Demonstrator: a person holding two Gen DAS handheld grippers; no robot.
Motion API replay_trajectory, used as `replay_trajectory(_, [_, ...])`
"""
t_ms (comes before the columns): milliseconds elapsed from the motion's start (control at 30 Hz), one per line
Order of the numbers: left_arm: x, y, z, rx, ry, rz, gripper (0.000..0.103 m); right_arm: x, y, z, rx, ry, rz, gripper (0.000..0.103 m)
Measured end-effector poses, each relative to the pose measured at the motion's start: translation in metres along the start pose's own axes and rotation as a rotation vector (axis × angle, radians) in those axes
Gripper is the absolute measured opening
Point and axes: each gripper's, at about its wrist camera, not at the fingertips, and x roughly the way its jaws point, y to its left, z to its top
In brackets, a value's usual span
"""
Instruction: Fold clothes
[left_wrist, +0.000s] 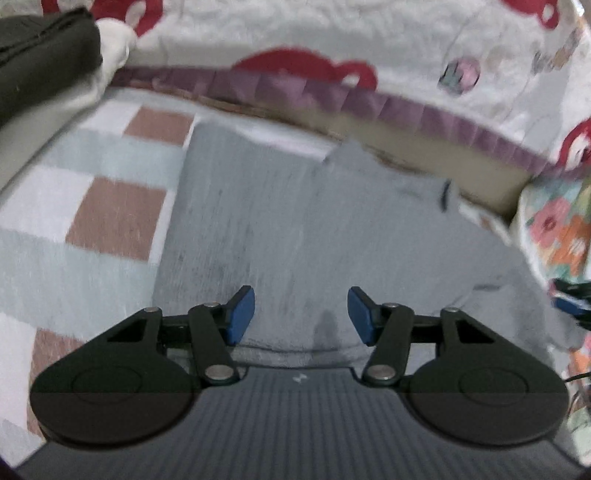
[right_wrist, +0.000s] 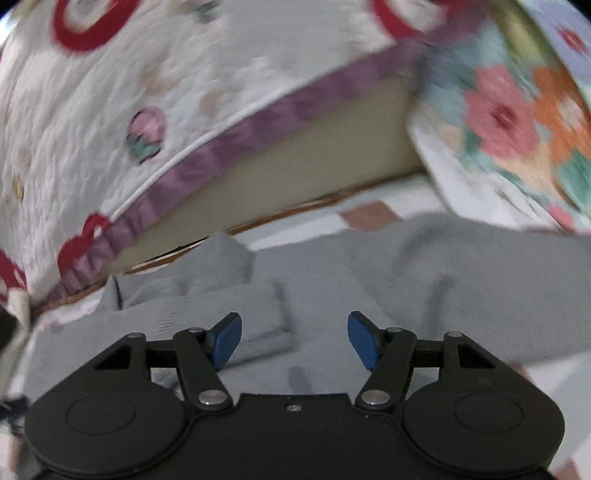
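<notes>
Left wrist view: both grippers, left (left_wrist: 301, 314) and right (right_wrist: 294, 339), hover spread and empty above the seemingly part-folded grey garment (left_wrist: 280, 221); pinch its edges squarely.

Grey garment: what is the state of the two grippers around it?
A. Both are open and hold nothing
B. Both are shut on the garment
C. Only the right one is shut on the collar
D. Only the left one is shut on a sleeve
A: the jaws of the left gripper and the right gripper stand wide apart above the grey garment, with no cloth between them.
</notes>
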Motion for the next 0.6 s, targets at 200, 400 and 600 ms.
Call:
replay_trajectory(200, [0.002,-0.014,-0.005,0.038,0.007,-0.03,0.056,-0.046,-0.118,0.002,0.265,0.001,-0.112,0.069])
replay_trajectory(400, [0.007,-0.009,-0.009,-0.084,0.047,-0.17,0.056,-0.056,-0.208,-0.009,0.448,-0.04,-0.239,0.069])
replay_trajectory(600, [0.004,-0.016,-0.009,0.018,0.016,-0.069,0.055,-0.048,-0.273,-0.009,0.541,-0.078,-0.387,0.069])
